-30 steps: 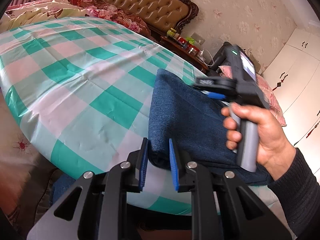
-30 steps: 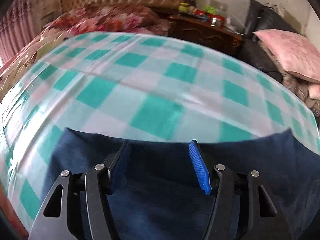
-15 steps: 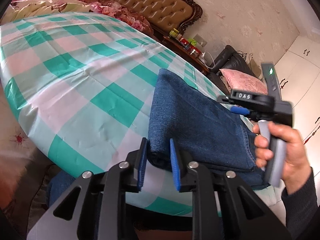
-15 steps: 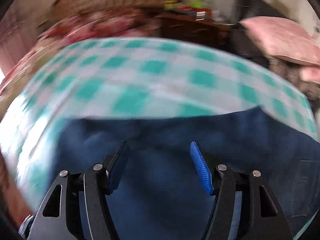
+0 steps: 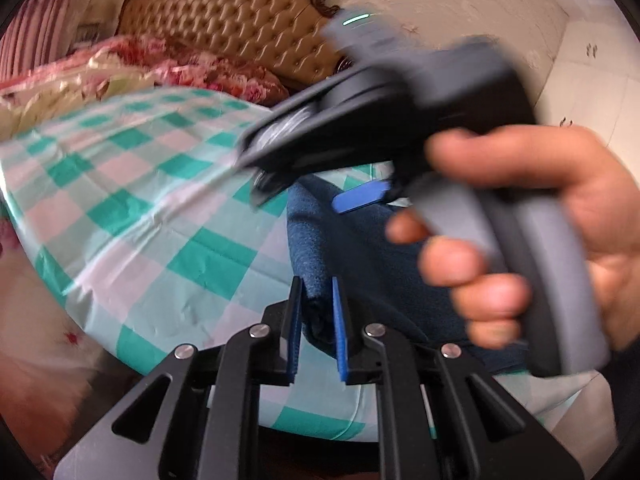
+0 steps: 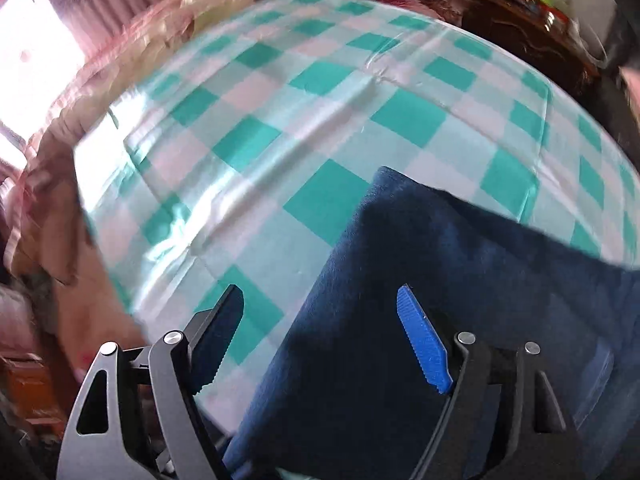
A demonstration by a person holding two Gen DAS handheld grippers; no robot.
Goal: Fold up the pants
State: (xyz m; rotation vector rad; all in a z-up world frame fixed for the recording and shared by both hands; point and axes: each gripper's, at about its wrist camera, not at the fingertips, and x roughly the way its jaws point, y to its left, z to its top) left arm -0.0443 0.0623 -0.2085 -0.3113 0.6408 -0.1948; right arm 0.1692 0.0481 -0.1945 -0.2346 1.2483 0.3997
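Observation:
Dark blue folded pants (image 5: 352, 248) lie on the green and white checked tablecloth (image 5: 132, 184) near the table's front edge. My left gripper (image 5: 314, 312) is shut on the near corner of the pants. The right gripper, blurred in a hand, crosses the left wrist view above the pants, one blue pad (image 5: 362, 196) showing. In the right wrist view the pants (image 6: 460, 272) fill the lower right. My right gripper (image 6: 320, 316) is open and empty, its fingers straddling the pants' left edge from above.
The tablecloth (image 6: 320, 92) covers a round table. A bed with a tufted headboard (image 5: 240, 20) and floral bedding (image 5: 180, 68) stands behind. A dark wooden nightstand (image 6: 532, 28) with small items is at the far right.
The right gripper has swung left across the pants, from their long edge to their left end, moving fast. The left gripper has kept its hold on the corner.

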